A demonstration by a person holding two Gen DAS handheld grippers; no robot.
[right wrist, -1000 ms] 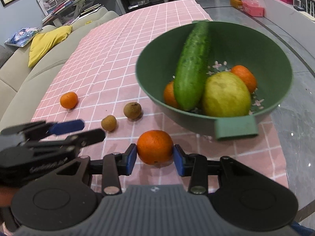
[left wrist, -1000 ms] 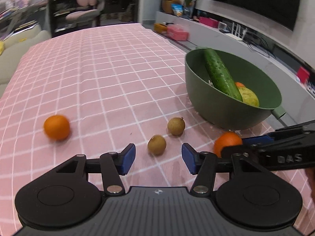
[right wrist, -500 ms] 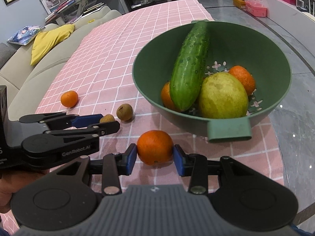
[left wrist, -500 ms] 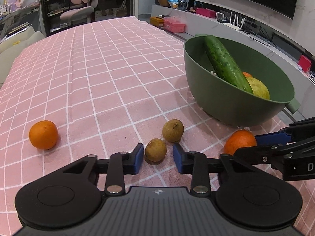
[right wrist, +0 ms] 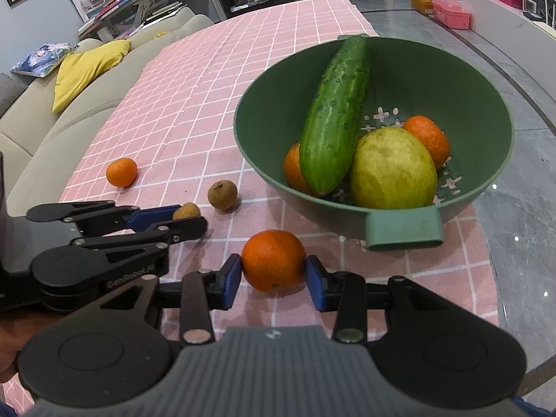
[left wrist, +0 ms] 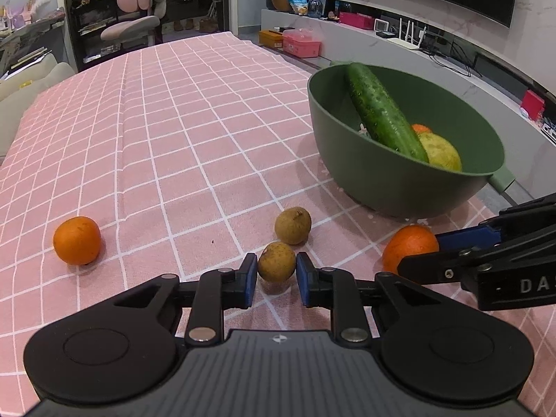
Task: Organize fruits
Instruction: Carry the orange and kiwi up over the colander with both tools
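Both grippers are at the pick-up step: left gripper, its jaws just closed onto the nearer longan, and right gripper, clamped on an orange, next need lifting to the green bowl near the worktop's right edge.

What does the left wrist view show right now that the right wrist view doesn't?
Only the left wrist view: the left claw head-on, shut on a brown longan.

Only the right wrist view: the right claw head-on, shut on an orange, plus a second orange beneath the cucumber.

Both: the green bowl, the other longan, the far orange.
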